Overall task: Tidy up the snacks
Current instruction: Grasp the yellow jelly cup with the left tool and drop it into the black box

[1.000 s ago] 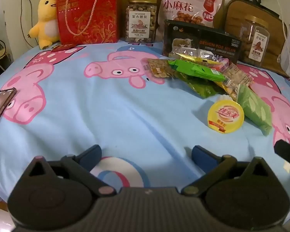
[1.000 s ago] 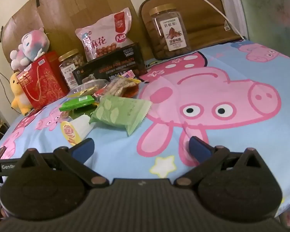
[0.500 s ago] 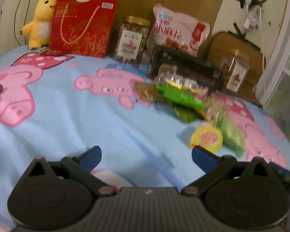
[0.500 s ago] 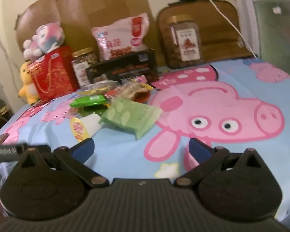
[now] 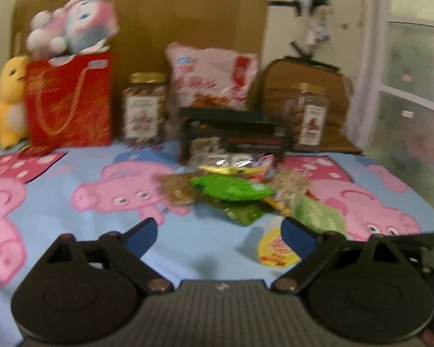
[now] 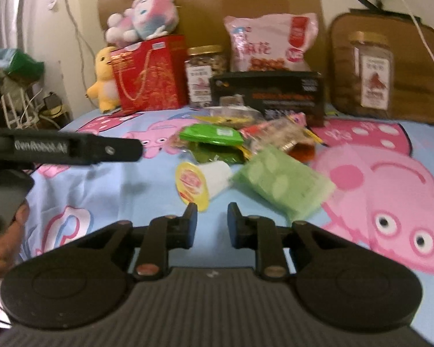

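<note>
Dim, warm indoor light is falling over both views. The left wrist view is smearing badly: the red gift bag (image 5: 69,101) and everything around it are blurring sideways, with no print legible. The right wrist view is staying sharper, though the pale green packet (image 6: 283,185) is softening. A faint shadow is lying beside the yellow-lidded cup (image 6: 199,183). Fisheye distortion is bending the bed's (image 6: 124,179) edges, and corners are darkening.

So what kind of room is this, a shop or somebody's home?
Most likely a bedroom at home: the snacks lie on a cartoon-pig bedsheet, plush toys sit along the back, and a padded headboard stands behind.
</note>
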A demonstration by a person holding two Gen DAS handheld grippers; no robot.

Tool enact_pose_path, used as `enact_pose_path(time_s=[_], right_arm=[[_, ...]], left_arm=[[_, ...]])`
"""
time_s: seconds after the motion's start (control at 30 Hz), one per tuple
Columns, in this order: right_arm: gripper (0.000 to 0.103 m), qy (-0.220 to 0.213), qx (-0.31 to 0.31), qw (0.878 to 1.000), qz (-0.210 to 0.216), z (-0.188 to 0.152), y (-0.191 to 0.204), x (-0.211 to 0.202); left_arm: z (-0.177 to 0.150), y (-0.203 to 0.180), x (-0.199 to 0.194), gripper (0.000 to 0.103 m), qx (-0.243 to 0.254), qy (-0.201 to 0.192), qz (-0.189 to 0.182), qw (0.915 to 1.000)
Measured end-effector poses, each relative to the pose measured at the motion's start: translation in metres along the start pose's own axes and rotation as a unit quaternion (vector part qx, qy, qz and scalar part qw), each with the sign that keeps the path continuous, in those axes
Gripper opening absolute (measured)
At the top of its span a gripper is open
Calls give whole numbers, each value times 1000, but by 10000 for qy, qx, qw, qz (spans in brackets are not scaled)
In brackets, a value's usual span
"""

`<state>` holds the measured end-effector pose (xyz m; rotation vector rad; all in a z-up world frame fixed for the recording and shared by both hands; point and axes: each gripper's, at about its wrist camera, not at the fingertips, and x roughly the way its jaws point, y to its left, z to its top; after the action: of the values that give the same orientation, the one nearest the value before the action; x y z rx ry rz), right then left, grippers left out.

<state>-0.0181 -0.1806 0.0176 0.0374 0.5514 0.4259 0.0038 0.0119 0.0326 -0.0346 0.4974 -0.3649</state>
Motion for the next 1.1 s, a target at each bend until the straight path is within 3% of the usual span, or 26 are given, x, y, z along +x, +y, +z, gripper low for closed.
enact_pose_path(time_s=[0.1, 0.2, 0.27, 0.4, 0.53, 0.83, 1.1], right_arm=[[25, 14, -223, 9997, 16, 4, 4, 5], [21, 63, -263, 9996, 66, 9, 2, 11], [21, 123, -230, 9996, 112, 11, -2, 14], [21, 225, -131, 9993, 257, 10, -7, 21], [14, 284, -149, 9991, 265, 10, -5, 23], [12, -237, -227, 9980, 539, 45, -1, 8], [12, -706, -526, 9956, 324, 111, -26, 41]], left_arm=[[1, 0, 12, 87, 181, 83, -437, 9988], [2, 1, 23, 75, 187, 278, -895, 9954], [0, 1, 32, 58, 153, 426, -1080, 9931], [-6, 4, 47, 38, -160, 796, -1584, 9840], [-7, 8, 46, 27, -399, 806, -1632, 9825], [41, 20, 24, 27, -559, 305, -1616, 9848], [121, 19, 79, 27, -275, -69, -1456, 9889]])
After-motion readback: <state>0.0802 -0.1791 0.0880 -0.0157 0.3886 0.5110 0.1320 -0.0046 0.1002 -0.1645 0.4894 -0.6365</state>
